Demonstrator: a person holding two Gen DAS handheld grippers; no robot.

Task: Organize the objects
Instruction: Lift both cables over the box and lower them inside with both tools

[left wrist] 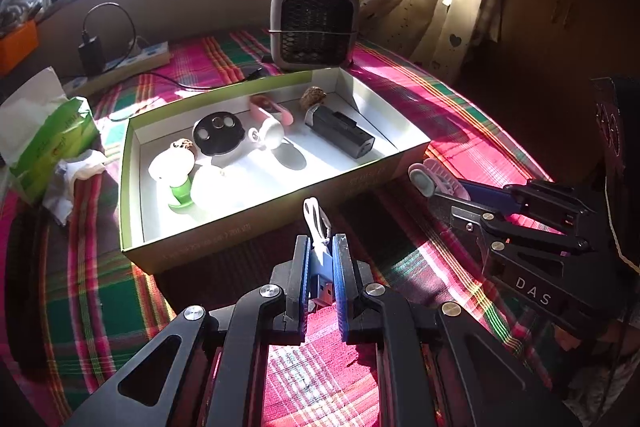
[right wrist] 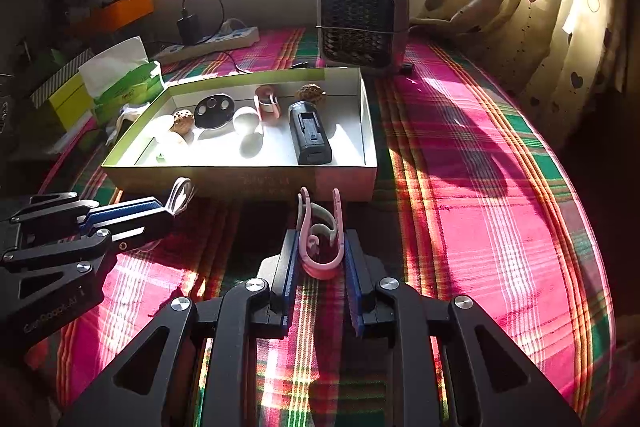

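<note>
Mostly done: box (right wrist: pixel 240 175) already holds several small items, left gripper (left wrist: pixel 320 259) is clamped on a white USB cable (left wrist: pixel 318 227), right gripper (right wrist: pixel 320 247) is clamped on a pink clip (right wrist: pixel 320 243), both just short of the box, not yet dropped in.

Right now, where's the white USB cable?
The white USB cable is clamped in the left gripper, held just short of the open box's near wall; the right wrist view shows its loop at far left.
</note>
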